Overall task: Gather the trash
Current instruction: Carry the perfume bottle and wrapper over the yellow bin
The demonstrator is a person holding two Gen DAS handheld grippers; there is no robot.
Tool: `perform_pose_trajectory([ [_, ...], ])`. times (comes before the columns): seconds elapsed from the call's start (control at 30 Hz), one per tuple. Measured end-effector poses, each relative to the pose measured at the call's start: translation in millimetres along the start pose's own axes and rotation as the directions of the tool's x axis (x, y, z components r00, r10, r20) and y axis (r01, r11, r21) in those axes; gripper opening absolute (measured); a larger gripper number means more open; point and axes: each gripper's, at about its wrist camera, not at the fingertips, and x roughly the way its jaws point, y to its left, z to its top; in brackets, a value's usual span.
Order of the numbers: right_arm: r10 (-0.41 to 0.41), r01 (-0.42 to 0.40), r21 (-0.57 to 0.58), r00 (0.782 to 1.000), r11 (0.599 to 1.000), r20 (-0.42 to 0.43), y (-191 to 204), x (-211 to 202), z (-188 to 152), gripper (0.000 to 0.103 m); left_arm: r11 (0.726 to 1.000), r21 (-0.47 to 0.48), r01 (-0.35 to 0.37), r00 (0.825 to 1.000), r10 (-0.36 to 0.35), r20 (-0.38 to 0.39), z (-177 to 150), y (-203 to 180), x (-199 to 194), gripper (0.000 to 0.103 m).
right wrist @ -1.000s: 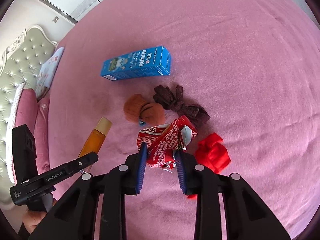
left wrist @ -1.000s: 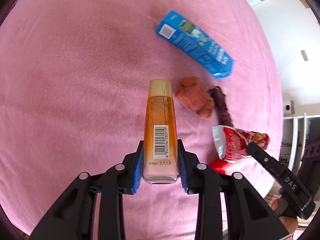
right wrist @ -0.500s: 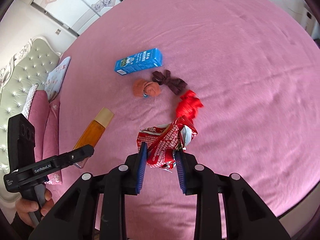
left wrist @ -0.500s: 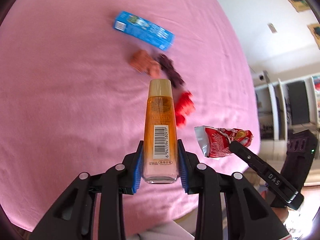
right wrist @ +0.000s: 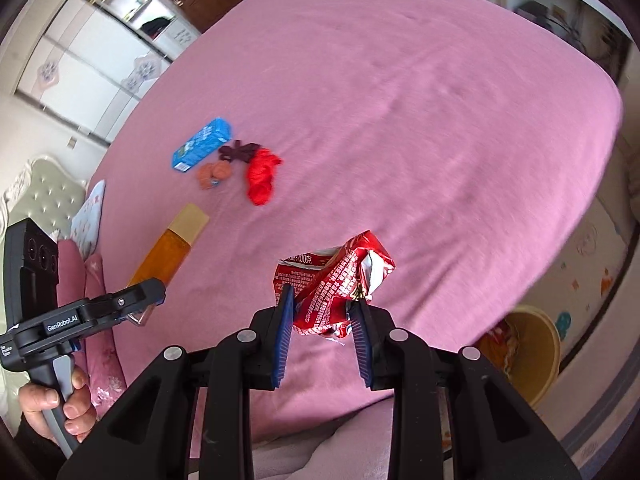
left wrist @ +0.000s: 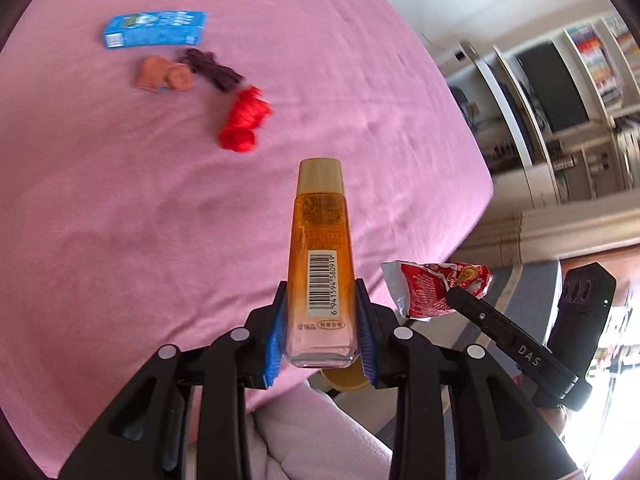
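The left gripper (left wrist: pixel 322 336) is clamping an amber bottle (left wrist: pixel 322 256) whose base is hiding a yellow bin (right wrist: pixel 532 344). The right gripper (right wrist: pixel 322 320) is pinching a crumpled red wrapper (right wrist: pixel 332 280) above the pink bed (right wrist: pixel 400 100), where blurred socks (left wrist: pixel 242 120) are lying beside a blue carton (left wrist: pixel 154 28).

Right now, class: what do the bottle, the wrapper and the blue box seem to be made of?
Bottle: likely clear glossy plastic, perhaps glass; amber liquid shows through.
Wrapper: foil-lined plastic film; crinkled, silvery inside.
Blue box: probably printed cardboard; sharp, flat edges.
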Motion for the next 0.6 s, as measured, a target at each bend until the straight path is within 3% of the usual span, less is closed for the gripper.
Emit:
perform_pose_trajectory([
  [0.3,-0.103,0.094,0.199,0.994,0.975,0.035,-113.5,-67.0,-57.0,0.027,0.975,0.216,0.056,0.986,-0.02,-0.166,-47.4,-117.9,65.8,0.031],
  [0.43,-0.158,0.149,0.295,0.987,0.944,0.005,-167.4,-80.0,-91.0,0.027,0.953,0.291,0.082,0.968,-0.007,-0.25,-76.2,-160.8,107.1,0.031],
  [0.6,-0.166,0.166,0.384,0.986,0.908,-0.035,-211.9,-79.1,-129.2,0.027,0.933,0.346,0.097,0.936,0.033,-0.35,-111.7,-196.1,157.7,0.031],
])
